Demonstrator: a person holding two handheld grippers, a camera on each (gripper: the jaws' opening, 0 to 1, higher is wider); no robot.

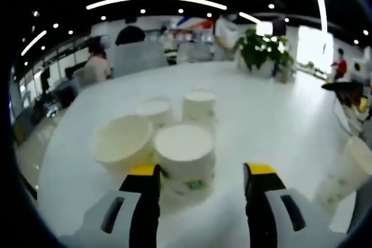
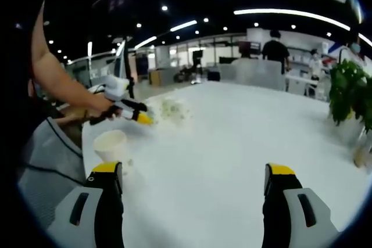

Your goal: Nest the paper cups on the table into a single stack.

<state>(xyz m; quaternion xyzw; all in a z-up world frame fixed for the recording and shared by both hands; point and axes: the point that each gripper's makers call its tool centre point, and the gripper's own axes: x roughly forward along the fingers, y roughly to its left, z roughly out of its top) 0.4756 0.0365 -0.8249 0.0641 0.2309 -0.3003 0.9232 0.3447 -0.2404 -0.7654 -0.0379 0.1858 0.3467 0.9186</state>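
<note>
I hold my left gripper [image 1: 202,173] low over the white surface [image 1: 273,120]. Its two yellow-tipped jaws stand wide apart and grasp nothing. Right in front of them sits a bunch of four white paper cups, all close together. The nearest cup [image 1: 185,161] stands upside down between my jaws and a little past the tips, with green marks on its side. It touches neither jaw. Just to its left is an open cup [image 1: 121,142], tipped a bit so I can see inside. Behind these two stand a small cup [image 1: 154,110] and a taller cup [image 1: 199,105], both bottom up. Far off to the right, near the edge of the surface, one more cup [image 1: 344,173] leans by itself.

In the right gripper view, my right gripper [image 2: 193,179] is released too, its jaws spread wide with only bare surface between them. A single cup [image 2: 110,145] stands open side up just past my left jaw tip, near the surface's edge. Farther back I see my other gripper, held in my hand [image 2: 100,107], pointing at the blurry bunch of cups [image 2: 168,110].

A green plant [image 1: 263,50] stands at the far end of the surface. People [image 1: 96,62] are in the room far behind.
</note>
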